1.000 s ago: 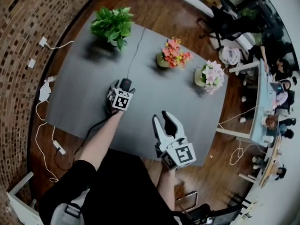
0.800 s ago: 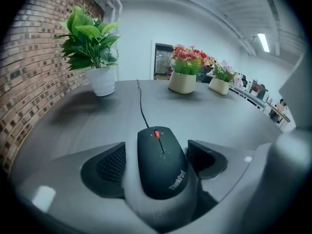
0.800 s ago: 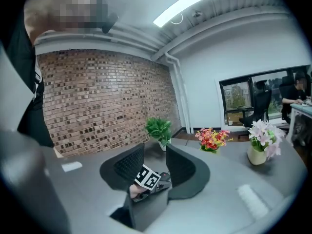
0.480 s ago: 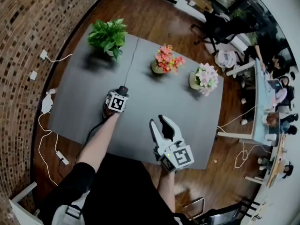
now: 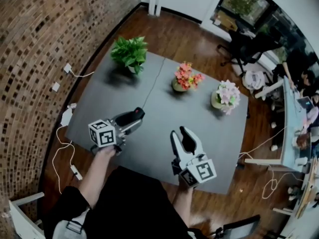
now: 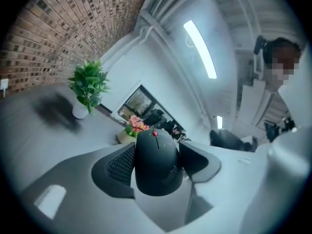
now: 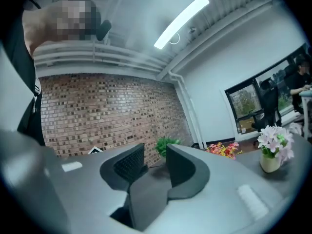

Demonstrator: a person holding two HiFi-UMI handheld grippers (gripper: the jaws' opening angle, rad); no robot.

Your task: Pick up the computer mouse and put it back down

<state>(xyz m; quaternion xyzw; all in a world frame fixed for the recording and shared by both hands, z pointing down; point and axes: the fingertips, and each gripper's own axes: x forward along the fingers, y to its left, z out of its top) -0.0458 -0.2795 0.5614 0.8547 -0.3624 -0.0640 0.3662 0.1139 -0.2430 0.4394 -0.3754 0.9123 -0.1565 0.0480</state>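
Computer mouse (image 6: 157, 164): black, held up off the tabletop (image 5: 164, 128), above its near-left quarter, inward of the near-left corner. Clamped across both flanks by the fingers (image 6: 118, 165) of the left gripper (image 5: 127, 121), which have just closed in on it. Nose with red scroll wheel pointing away from the gripper body. Right gripper (image 7: 152, 168) released, fingers apart with nothing between. Hovers over the near edge, well apart from the computer mouse.

Handling, judged: light, stiff plastic shell. Not delicate, but no good dropped. Smooth rounded sides, likely slippery; textured finger faces should help. Best hold as now: mid-body on the flanks, below the buttons and clear of the wheel, so no click and no tipping nose-down. Moderate squeeze enough.

Thin dark line (image 5: 153, 81) running from the far edge toward the mouse: cord or seam, cannot tell. If cord, expect slight drag on setting down.

Room: broad bare grey patch under and to the right of the mouse, good for landing. Green potted plant (image 5: 130, 53) at the far-left corner. Pink-orange flower pot (image 5: 187, 77) and white-pink flower pot (image 5: 227, 94) along the far side toward the right edge. All well apart from the mouse. Near-left edge close by the left hand, so better to land inward, away from it.
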